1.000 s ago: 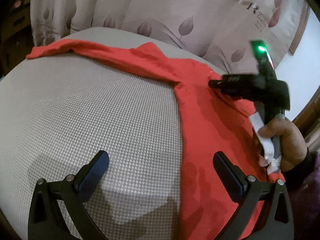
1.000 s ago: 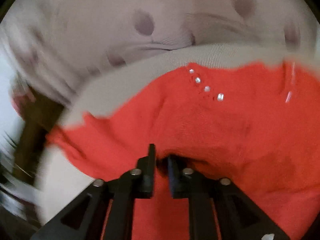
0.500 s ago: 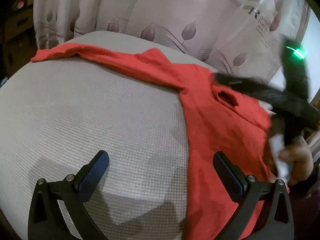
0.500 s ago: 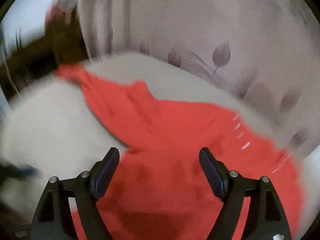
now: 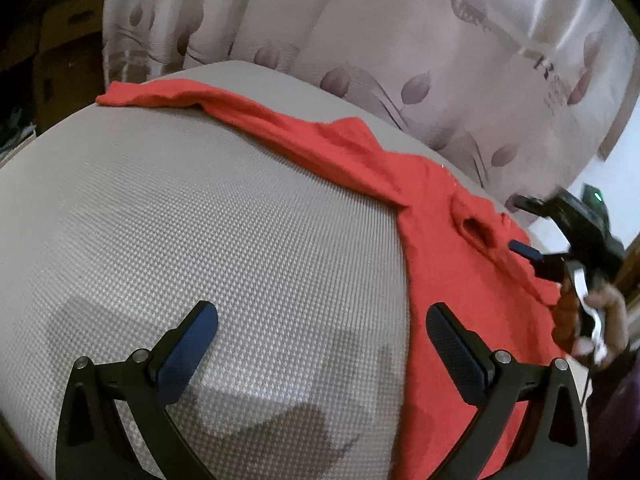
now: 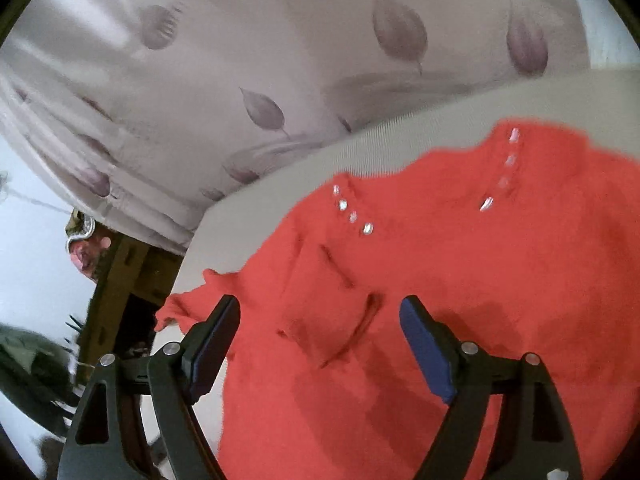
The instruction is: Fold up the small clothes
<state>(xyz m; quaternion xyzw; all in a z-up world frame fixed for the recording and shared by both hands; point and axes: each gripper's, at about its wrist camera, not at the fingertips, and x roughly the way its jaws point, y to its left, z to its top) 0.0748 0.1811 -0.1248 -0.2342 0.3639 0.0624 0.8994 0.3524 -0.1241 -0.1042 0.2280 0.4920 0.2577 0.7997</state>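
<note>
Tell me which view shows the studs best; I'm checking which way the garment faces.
The right wrist view: two rows of shiny studs stand out on the red garment. The left wrist view shows only faint glints near its neck hole.

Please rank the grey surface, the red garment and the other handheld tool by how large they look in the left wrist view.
1. Grey surface
2. Red garment
3. Right tool, smallest here, though it sits farther from the camera, so its real size is unsure.
</note>
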